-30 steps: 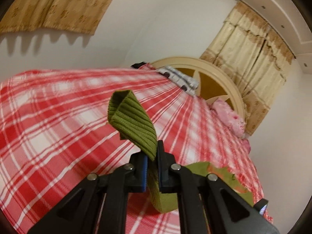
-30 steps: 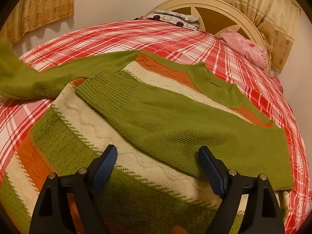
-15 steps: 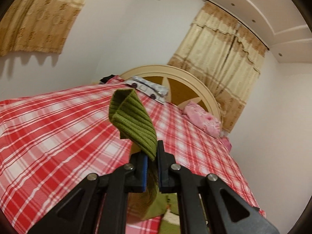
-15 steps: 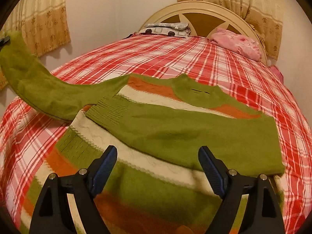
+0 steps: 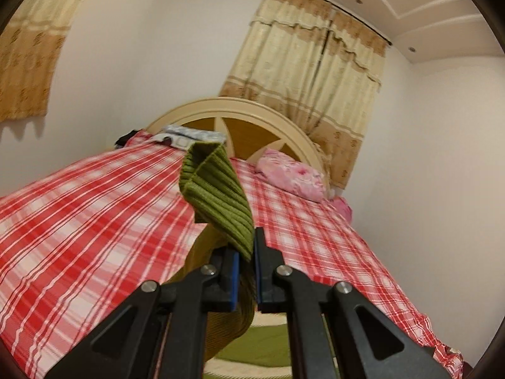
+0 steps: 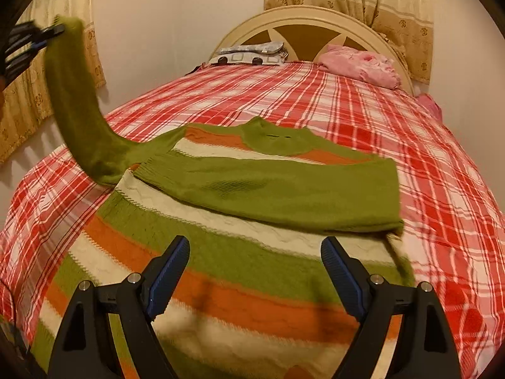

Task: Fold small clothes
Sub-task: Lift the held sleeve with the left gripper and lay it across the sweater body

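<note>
Left wrist view: the left gripper (image 5: 244, 262) pinches the sweater's green cuff (image 5: 217, 189), lifted above the bed (image 5: 79, 214); right wrist view: the right gripper (image 6: 254, 276) hangs wide and empty over the striped sweater (image 6: 240, 252), whose other sleeve (image 6: 284, 192) already lies folded across; the raised sleeve (image 6: 75, 94), at ten o'clock, remains to fold, then the body.

Sweater (image 6: 252, 237) spread flat on bed (image 6: 426, 158), one sleeve (image 6: 284, 195) folded across chest, other sleeve (image 6: 75, 94) lifted up left in left gripper (image 5: 244, 262). Pillows (image 6: 359, 63) behind, against headboard (image 6: 303, 19).
</note>
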A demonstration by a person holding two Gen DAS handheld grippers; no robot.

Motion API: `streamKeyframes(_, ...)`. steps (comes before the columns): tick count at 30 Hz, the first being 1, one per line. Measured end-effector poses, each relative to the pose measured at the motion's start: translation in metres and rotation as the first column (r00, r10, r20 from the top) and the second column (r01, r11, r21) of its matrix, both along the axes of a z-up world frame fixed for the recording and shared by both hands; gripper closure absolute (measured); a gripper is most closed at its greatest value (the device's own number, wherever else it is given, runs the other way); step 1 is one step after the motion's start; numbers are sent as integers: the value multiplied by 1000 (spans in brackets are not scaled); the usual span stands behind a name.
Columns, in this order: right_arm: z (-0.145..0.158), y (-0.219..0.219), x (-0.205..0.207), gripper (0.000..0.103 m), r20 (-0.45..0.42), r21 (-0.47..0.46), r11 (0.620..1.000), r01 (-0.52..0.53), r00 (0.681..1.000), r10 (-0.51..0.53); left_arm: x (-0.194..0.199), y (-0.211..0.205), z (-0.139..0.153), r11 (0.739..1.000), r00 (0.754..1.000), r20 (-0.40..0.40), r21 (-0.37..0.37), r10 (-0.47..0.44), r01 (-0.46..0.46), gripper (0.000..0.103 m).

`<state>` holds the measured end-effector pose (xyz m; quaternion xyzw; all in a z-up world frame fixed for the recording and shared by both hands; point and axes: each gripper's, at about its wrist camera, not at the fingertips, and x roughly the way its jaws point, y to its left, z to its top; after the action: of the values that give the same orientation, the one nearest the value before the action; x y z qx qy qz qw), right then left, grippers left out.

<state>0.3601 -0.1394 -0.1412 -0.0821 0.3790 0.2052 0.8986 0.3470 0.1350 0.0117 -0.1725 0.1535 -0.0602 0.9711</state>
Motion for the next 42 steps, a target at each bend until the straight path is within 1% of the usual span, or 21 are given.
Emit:
streamKeyframes(5,0,-25,-15,18,-7,29,999,27,1000,-27,19,-46,14,997,997,18,30,-72,72,95)
streamKeyframes(10,0,-55,-25,17,-13,61,996,71,997,-71,38,-93,5,989,990,-7,51,-139,139,95)
streamKeyframes(16,-2,-87,-36,17,-26,77,990,118,993,-116,58,-156,-21,974,976,-58,64,-212,215,95)
streamKeyframes(19,-5,-101,-41,17,-39,84,986,141,990,-138,66,-192,-42,964,965,-97,91,-242,251,95)
streamKeyframes(22,-9,-112,-46,17,-54,96,982,160,986,-156,74,-218,-63,954,955,-143,110,-261,278,95)
streamKeyframes(27,-19,-123,-50,17,-87,107,979,175,982,-166,83,-267,-106,930,936,-228,189,-269,314,95)
streamKeyframes(31,-27,-129,-52,17,-110,110,976,188,978,-176,87,-285,-127,914,921,-276,221,-277,341,95)
streamKeyframes(35,-29,-133,-51,17,-124,121,971,206,974,-191,93,-294,-141,902,907,-305,228,-291,366,94)
streamKeyframes(36,-30,-133,-51,17,-127,120,971,209,973,-193,95,-297,-143,897,900,-313,224,-304,381,94)
streamKeyframes(37,-31,-133,-50,17,-130,118,971,210,972,-194,95,-298,-144,890,891,-319,217,-324,402,91)
streamKeyframes(38,-31,-133,-50,17,-133,115,971,211,972,-196,95,-300,-143,885,888,-320,220,-331,410,86)
streamKeyframes(39,-32,-132,-50,17,-136,111,971,212,971,-196,93,-301,-141,879,882,-322,218,-345,424,84)
streamKeyframes(40,-33,-132,-49,17,-141,107,971,212,970,-197,91,-300,-137,873,875,-319,209,-365,440,80)
streamKeyframes(41,-34,-131,-50,17,-143,103,971,213,970,-198,85,-298,-131,869,872,-302,200,-385,453,70)
streamKeyframes(42,-34,-131,-50,17,-143,100,971,215,969,-200,80,-296,-126,867,875,-283,205,-392,454,63)
